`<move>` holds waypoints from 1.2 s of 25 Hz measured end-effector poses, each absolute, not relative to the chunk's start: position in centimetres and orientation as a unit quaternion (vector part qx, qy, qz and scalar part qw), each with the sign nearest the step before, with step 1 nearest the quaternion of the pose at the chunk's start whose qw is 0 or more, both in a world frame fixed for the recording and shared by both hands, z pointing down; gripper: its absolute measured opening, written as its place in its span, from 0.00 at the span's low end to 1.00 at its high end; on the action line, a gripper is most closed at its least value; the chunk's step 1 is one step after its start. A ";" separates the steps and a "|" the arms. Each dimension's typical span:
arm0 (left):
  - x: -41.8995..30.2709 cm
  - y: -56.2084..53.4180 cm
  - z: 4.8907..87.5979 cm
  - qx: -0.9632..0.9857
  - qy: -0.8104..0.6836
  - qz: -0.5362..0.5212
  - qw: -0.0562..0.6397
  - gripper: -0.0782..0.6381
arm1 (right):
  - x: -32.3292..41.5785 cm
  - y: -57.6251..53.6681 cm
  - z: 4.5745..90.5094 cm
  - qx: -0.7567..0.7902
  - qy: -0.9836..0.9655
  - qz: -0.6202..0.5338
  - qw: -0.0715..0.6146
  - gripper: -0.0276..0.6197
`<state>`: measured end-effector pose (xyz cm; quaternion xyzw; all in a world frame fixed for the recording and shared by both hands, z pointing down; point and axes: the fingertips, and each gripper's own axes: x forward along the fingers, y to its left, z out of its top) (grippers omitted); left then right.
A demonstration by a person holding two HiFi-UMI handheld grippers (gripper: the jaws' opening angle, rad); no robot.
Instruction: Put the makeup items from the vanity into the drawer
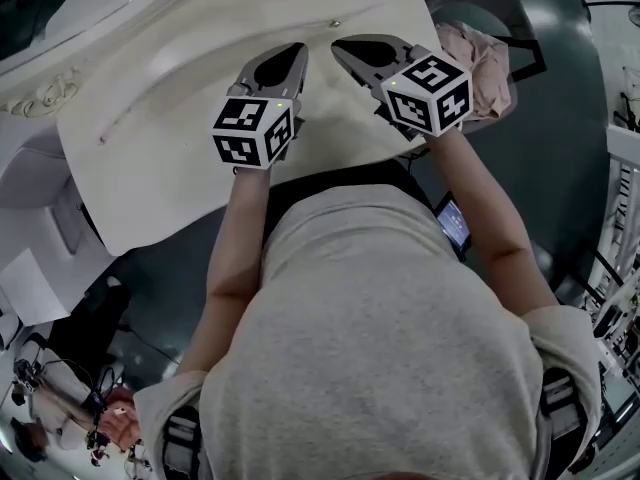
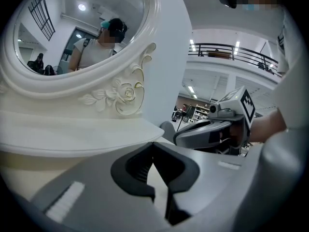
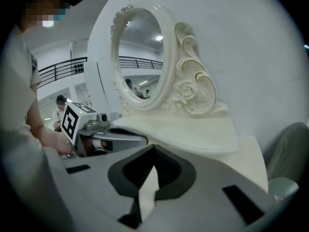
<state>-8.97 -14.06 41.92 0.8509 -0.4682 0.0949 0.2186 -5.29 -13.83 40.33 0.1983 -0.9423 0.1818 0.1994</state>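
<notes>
Both grippers hover side by side over the cream vanity top (image 1: 180,138). My left gripper (image 1: 296,50) is shut, its jaws meeting with nothing between them (image 2: 153,148). Just to its right, my right gripper (image 1: 343,46) is shut and empty too (image 3: 154,151). Each one shows in the other's camera: the right gripper (image 2: 212,132) and the left gripper (image 3: 113,138). No makeup item can be made out near either one. A thin pale stick-like thing (image 1: 125,120) lies on the left of the top; what it is I cannot tell. No drawer is in view, as the person's body hides the vanity's front.
An oval mirror (image 2: 82,28) in a carved white frame (image 3: 190,88) stands at the back, above a curved shelf (image 3: 188,129). A pink cushioned seat (image 1: 485,58) sits at the vanity's right end. Dark floor lies beyond the right edge.
</notes>
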 end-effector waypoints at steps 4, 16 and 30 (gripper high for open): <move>-7.8 -13.6 41.4 0.866 -0.440 0.088 0.221 0.12 | -5.7 -13.0 38.8 0.172 -0.948 0.146 0.225 0.05; -7.5 -12.2 41.1 0.865 -0.440 0.083 0.225 0.12 | -6.0 -12.3 37.9 0.160 -0.952 0.142 0.220 0.05; -7.7 -11.5 41.7 0.857 -0.455 0.097 0.221 0.12 | -5.1 -12.8 38.1 0.209 -0.943 0.150 0.210 0.05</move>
